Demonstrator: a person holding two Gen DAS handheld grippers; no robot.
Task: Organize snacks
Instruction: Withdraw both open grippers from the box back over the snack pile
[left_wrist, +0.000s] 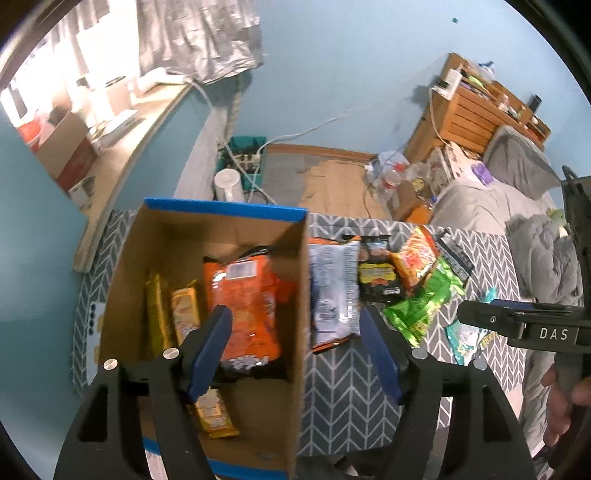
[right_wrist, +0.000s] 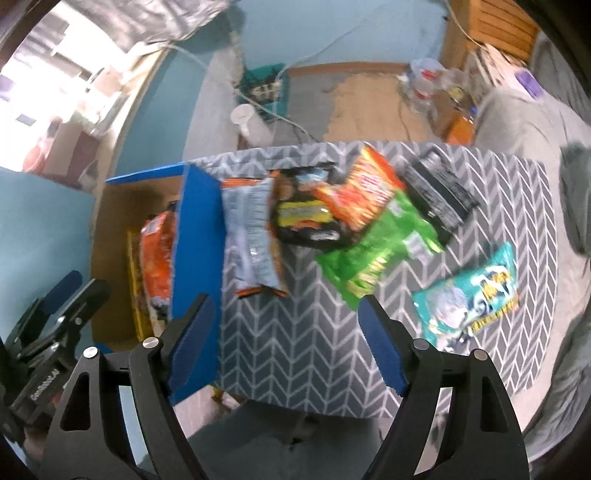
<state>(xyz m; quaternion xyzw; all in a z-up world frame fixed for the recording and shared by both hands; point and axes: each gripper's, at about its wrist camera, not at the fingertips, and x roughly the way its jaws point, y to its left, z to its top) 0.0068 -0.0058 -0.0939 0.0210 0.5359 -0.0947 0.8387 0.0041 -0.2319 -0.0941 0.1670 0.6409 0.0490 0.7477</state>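
I am hovering my left gripper (left_wrist: 295, 343) over the right wall of the cardboard box (left_wrist: 140, 280), which is my landmark for everything here, and my right gripper (right_wrist: 286, 332) over the chevron cloth (right_wrist: 295, 354) just right of that box. Both sets of jaws are standing wide apart, and neither is holding anything; nothing is sitting between the pads.

I am judging the job as partly done. Inside the box, an orange chip bag (left_wrist: 243, 310) is lying against the right wall, a yellow packet (left_wrist: 159, 314) and a cracker pack (left_wrist: 184, 310) are standing to its left, and another cracker pack (left_wrist: 216, 413) is lying at the near end.

Outside, much is still waiting. A pale blue bag (right_wrist: 251, 229) is lying touching the box's right wall. Further right a black bag (right_wrist: 306, 218), a red-orange bag (right_wrist: 365, 188) and a green bag (right_wrist: 376, 254) are overlapping in a heap. Beyond those a dark packet (right_wrist: 439, 192) is lying, and well apart from the box, nearest the cloth's right edge, a teal bag (right_wrist: 469, 295) is lying alone.

So I am reckoning four snacks boxed and six left, with the pale blue bag looking like the closest next pick.
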